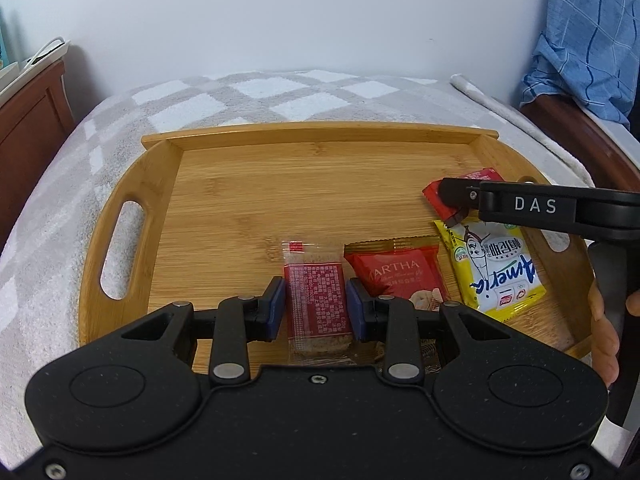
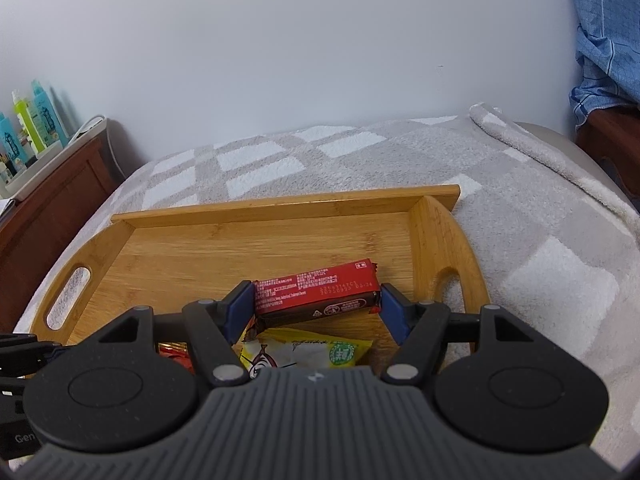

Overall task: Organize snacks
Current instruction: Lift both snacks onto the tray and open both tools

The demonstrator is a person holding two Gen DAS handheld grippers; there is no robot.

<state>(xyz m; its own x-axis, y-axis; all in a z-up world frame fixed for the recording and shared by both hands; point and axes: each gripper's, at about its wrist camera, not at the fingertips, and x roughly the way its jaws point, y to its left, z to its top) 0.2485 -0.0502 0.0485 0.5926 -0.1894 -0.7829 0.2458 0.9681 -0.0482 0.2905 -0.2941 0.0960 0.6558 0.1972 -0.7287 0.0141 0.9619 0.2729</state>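
A bamboo tray (image 1: 248, 184) lies on a checked blanket and holds several snacks. My left gripper (image 1: 316, 312) straddles a clear-wrapped bar with a red label (image 1: 316, 300); the blue pads sit at its sides, touching or nearly so. To its right lie a red MARTHA packet (image 1: 394, 276) and a yellow packet (image 1: 496, 264). My right gripper (image 2: 316, 306) has its pads at both ends of a red and brown bar (image 2: 316, 296), with the yellow packet (image 2: 304, 354) below it. From the left wrist view the right gripper (image 1: 452, 204) is over the red bar (image 1: 476, 178).
The tray (image 2: 280, 216) has cut-out handles at both ends. The checked blanket (image 2: 520, 240) covers a bed. A wooden nightstand (image 2: 48, 208) with bottles stands at the left. A blue plaid cloth (image 1: 592, 40) hangs at the right, against a white wall.
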